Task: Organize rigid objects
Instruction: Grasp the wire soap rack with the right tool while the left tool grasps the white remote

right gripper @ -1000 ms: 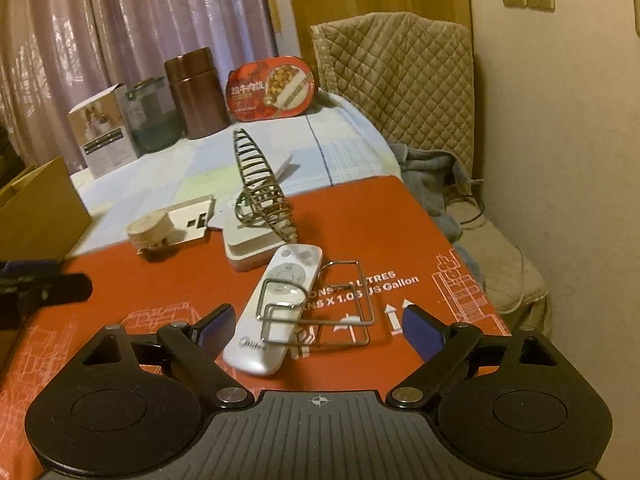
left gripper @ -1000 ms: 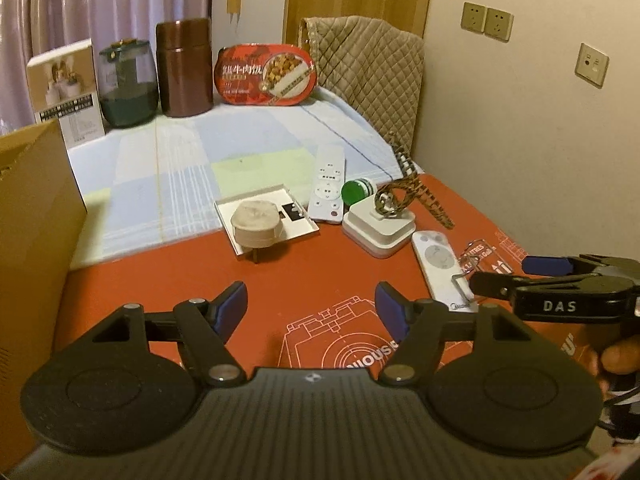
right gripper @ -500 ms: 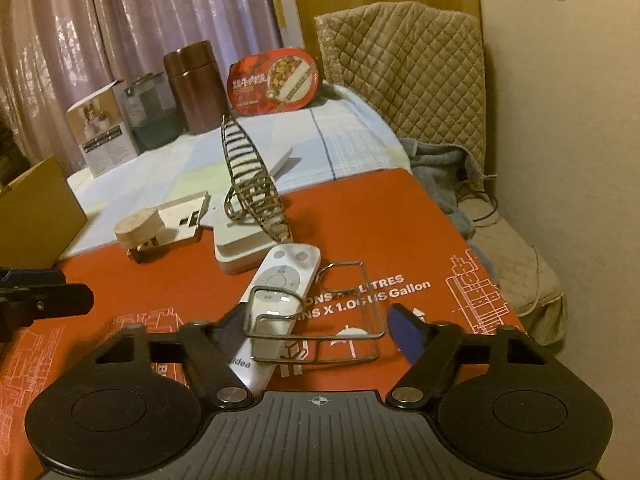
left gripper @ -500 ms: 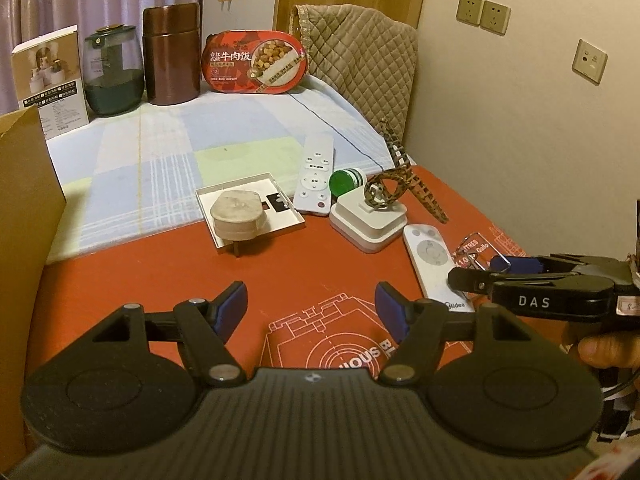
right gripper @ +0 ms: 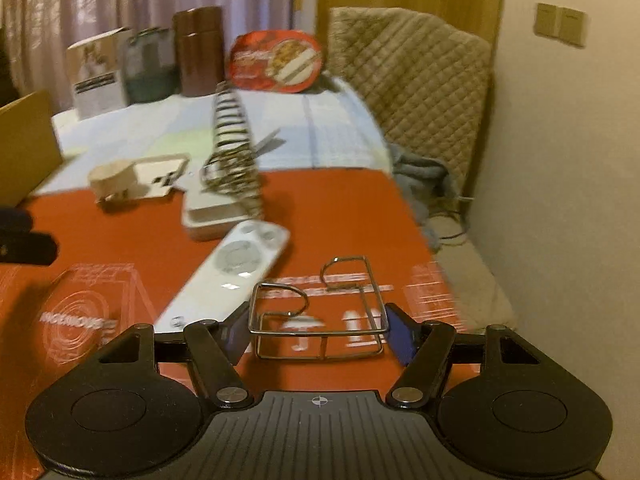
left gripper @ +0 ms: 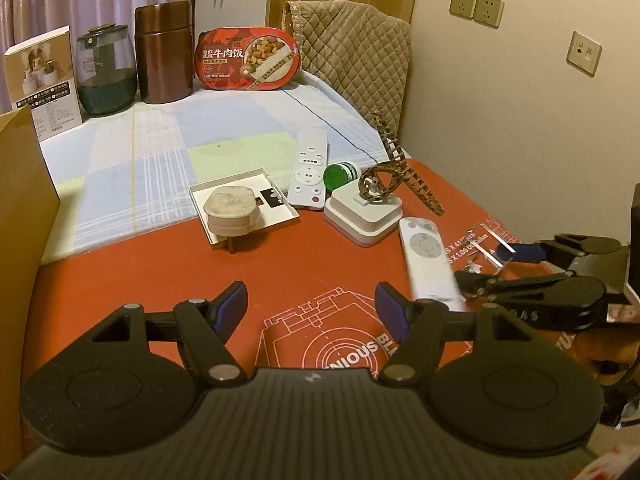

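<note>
A wire rack (right gripper: 320,312) lies on the red mat (right gripper: 340,208), and my right gripper (right gripper: 316,334) has its blue pads against both of the rack's sides. The rack also shows in the left wrist view (left gripper: 490,250) between the right gripper's fingers (left gripper: 524,252). A white oval remote (right gripper: 228,272) lies just left of the rack; it also shows in the left wrist view (left gripper: 428,260). My left gripper (left gripper: 310,310) is open and empty above the mat's near part. A white box (left gripper: 362,214) carries a brown spiral holder (left gripper: 394,172).
A second remote (left gripper: 308,168), a green-capped jar (left gripper: 340,174) and a wooden plug on a flat tray (left gripper: 232,208) lie mid-table. Jars, a red food box (left gripper: 248,58) and a carton stand at the back. A cardboard box (left gripper: 20,208) stands left. The wall is right.
My right gripper moved forward and closed its fingers around the wire rack. The left gripper shifted slightly and stayed open.
</note>
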The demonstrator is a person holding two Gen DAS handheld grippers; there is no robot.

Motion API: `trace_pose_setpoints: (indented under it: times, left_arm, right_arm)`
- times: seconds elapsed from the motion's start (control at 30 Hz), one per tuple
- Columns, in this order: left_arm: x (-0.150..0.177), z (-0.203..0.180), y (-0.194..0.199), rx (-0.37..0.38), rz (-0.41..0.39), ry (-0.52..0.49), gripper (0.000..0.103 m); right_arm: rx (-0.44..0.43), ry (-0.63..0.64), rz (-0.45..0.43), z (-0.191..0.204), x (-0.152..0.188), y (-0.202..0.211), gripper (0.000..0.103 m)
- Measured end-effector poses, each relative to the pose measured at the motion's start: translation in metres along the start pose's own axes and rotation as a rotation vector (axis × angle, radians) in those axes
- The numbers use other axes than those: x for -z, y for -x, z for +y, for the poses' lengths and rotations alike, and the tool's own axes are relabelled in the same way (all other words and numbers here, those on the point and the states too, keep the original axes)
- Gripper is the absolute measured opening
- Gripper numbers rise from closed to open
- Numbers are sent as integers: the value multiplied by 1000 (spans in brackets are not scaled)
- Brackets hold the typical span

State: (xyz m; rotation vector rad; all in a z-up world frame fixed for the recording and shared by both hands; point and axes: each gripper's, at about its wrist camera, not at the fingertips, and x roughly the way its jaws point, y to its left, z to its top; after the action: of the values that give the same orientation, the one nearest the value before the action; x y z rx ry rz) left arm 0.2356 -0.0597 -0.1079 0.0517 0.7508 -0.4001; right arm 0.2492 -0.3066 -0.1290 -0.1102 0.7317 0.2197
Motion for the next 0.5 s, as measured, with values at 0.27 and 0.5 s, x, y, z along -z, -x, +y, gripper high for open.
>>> trace_pose_setpoints:
  times: [0.27, 0.5]
  left_arm:
    - [2, -11, -18, 86, 13, -121, 66]
    - [4, -35, -56, 171, 38, -309, 64]
  right_arm:
    - [-87, -58, -9, 6, -2, 2, 65]
    - [-61, -105, -9, -17, 5, 15, 65]
